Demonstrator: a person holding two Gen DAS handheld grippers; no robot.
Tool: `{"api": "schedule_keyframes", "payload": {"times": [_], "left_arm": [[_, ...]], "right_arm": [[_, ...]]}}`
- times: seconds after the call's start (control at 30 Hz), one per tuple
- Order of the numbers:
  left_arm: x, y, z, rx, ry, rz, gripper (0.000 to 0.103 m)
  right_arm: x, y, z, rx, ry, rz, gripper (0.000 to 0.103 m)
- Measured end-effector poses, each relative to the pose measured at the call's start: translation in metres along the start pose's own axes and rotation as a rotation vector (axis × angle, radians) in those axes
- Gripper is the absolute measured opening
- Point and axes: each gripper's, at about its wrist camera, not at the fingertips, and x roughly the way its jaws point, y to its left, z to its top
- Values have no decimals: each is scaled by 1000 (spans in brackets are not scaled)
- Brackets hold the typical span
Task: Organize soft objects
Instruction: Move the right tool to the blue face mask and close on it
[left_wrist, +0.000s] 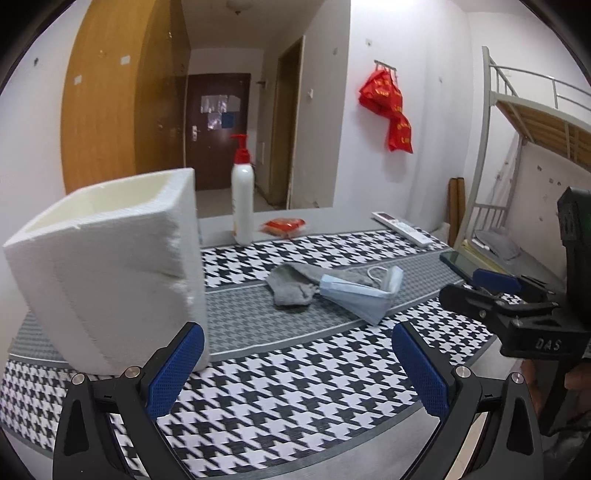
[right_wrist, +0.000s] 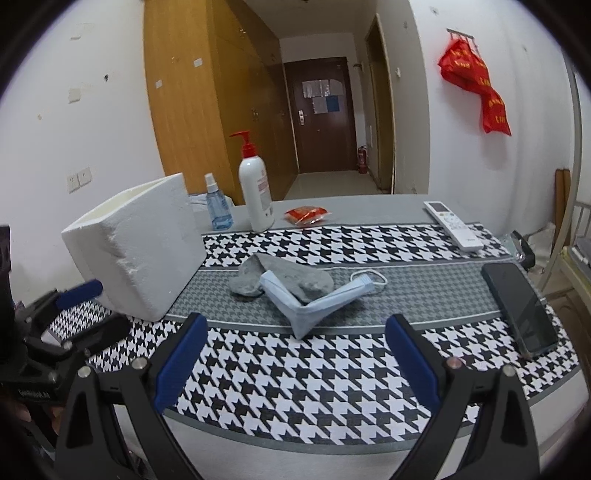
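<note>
While unheld: mask (right_wrist: 314, 299) on sock (right_wrist: 280, 278), both grippers (left_wrist: 297, 365) (right_wrist: 295, 360) wide

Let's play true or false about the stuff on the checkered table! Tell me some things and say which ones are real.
1. The blue face mask lies partly over the grey sock. True.
2. The white foam box already holds the sock. False: the sock lies on the table mat, outside the box.
3. The left gripper is squeezing the mask. False: it is open and holds nothing.
4. The pump bottle has a red top. True.
5. The right gripper is open. True.
6. The black phone sits inside the foam box. False: it lies flat on the mat, on the far side from the box.
</note>
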Motion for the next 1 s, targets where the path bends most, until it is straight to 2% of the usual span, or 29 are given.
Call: {"api": "schedule_keyframes", "payload": {"times": [0.43, 0.7, 1.0], "left_arm": [[34, -12, 3, 4, 56, -8, 102], [55, -14, 6, 7, 98, -8, 102], [63, -14, 4, 25, 101, 14, 102]], "right_arm": [[32, -13, -1, -19, 80, -8, 99], [48, -19, 1, -17, 109, 25, 99], [75, -20, 6, -38, 162, 36, 99]]}}
